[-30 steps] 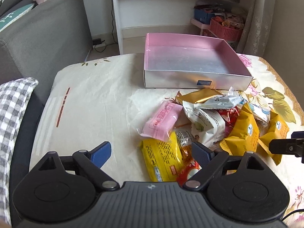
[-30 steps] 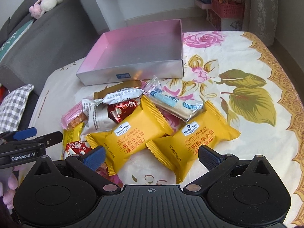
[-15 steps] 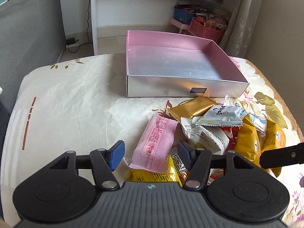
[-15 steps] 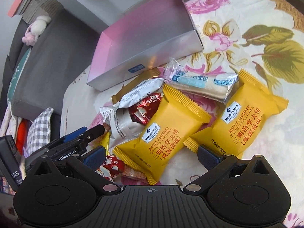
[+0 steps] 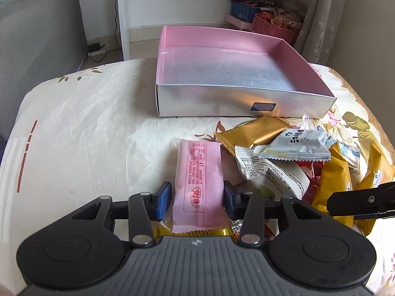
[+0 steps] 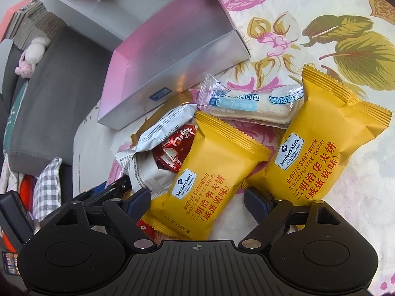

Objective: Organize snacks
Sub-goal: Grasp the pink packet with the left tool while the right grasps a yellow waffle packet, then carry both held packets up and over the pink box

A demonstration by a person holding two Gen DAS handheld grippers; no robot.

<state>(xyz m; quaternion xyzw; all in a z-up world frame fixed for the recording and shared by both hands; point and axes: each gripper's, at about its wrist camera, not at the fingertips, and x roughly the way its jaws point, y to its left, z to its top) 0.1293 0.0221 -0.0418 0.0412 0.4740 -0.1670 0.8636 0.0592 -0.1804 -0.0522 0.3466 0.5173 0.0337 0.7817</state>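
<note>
A pink snack packet (image 5: 198, 172) lies lengthwise between the fingers of my left gripper (image 5: 196, 197). Its jaws are closing, and both blue pads touch the packet's long sides. In the right wrist view my right gripper (image 6: 197, 203) straddles a yellow waffle sandwich packet (image 6: 205, 180). Its jaws are closing too, with a gap still showing beside the right pad. A second yellow packet (image 6: 318, 145) lies to the right. The pink-lined silver box (image 5: 222, 103) stands empty behind the pile.
The pile also holds a gold packet (image 5: 254, 133), white packets (image 5: 296, 145), a red one (image 6: 172, 148) and a clear bread wrapper (image 6: 251, 103). The floral tablecloth (image 5: 86, 123) is bare on the left. A grey sofa (image 5: 42, 37) and a white shelf (image 5: 185, 0) stand beyond.
Both grippers came down onto the pile. The left one narrowed around the pink packet. The right one rolled and began narrowing over the yellow packet.
</note>
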